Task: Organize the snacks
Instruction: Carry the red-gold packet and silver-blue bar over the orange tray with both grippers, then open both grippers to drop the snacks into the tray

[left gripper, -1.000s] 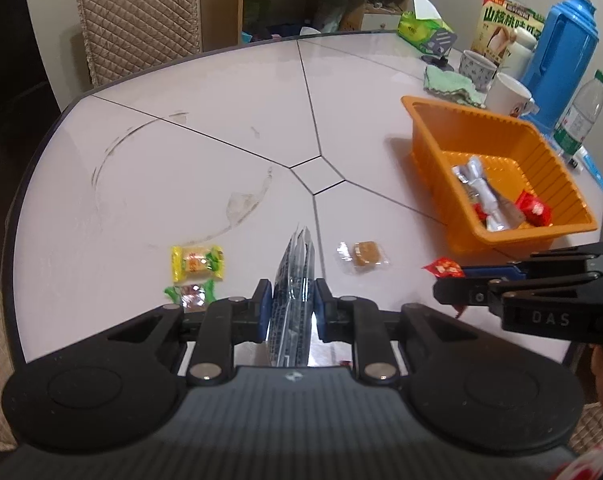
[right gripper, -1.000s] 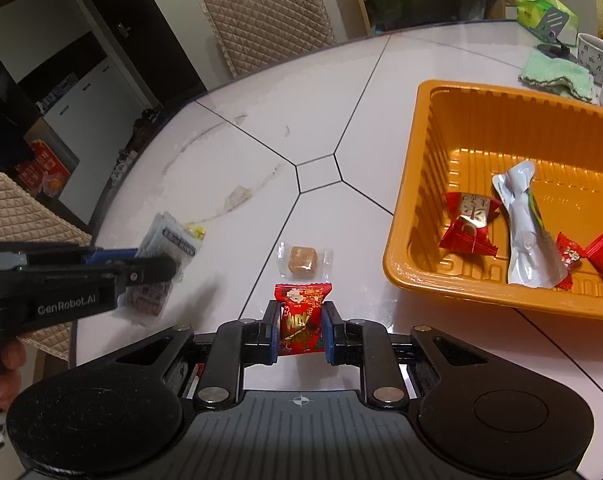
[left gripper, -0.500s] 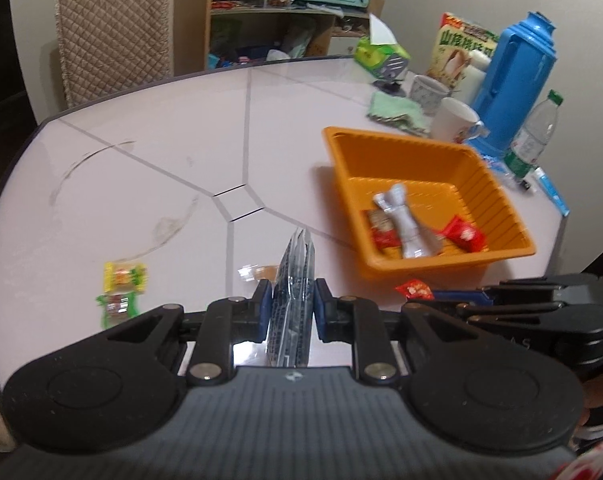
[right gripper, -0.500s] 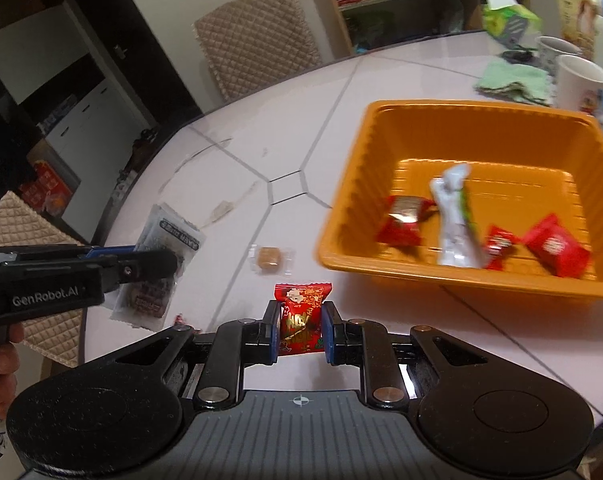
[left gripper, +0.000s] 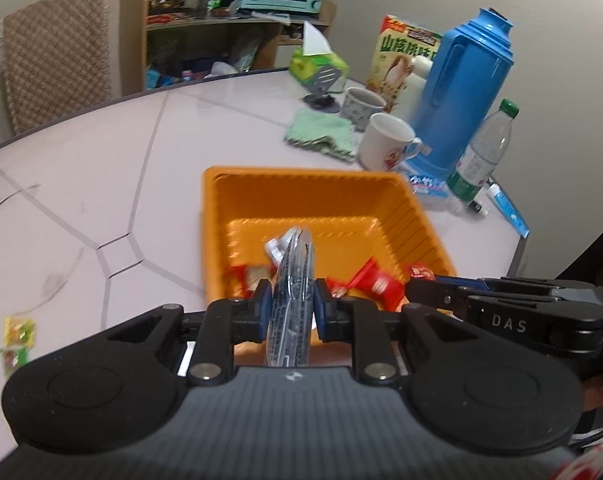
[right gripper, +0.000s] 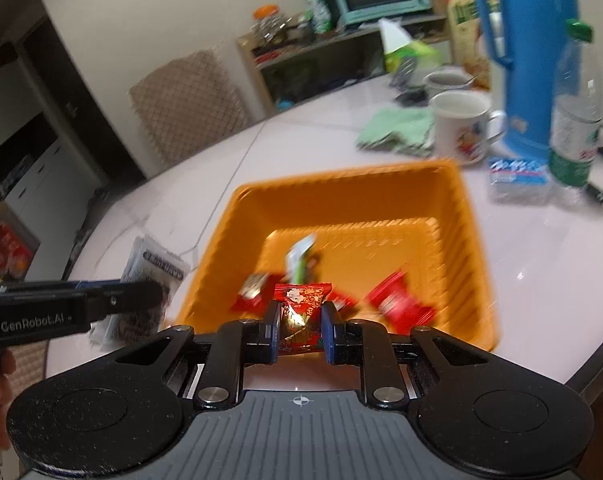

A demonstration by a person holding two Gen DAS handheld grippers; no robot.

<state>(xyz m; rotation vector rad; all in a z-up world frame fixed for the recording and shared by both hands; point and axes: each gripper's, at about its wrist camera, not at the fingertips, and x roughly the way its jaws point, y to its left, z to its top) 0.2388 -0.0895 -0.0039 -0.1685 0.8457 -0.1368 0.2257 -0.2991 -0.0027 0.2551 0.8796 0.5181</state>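
Blue pads of the left gripper [left gripper: 289, 307] were clamped on a clear printed packet [left gripper: 291, 300] held edge-on; the right gripper [right gripper: 300, 326] pinched a red candy wrapper [right gripper: 301, 304]; both hung over the near rim of the orange basket [right gripper: 453, 216], whose red sweets [right gripper: 397, 300] lay at twelve o'clock; the white mug [left gripper: 385, 142] stood beyond at one o'clock.

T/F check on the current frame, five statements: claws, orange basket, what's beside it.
1. The left claw is shut on a flat clear-and-dark snack packet. True.
2. The right claw is empty. False: it grips a red foil candy.
3. The orange plastic basket already holds red-wrapped snacks. True.
4. The white mug stands inside the basket. False: it stands on the table beyond it.
5. The blue thermos jug lies on its side. False: upright.
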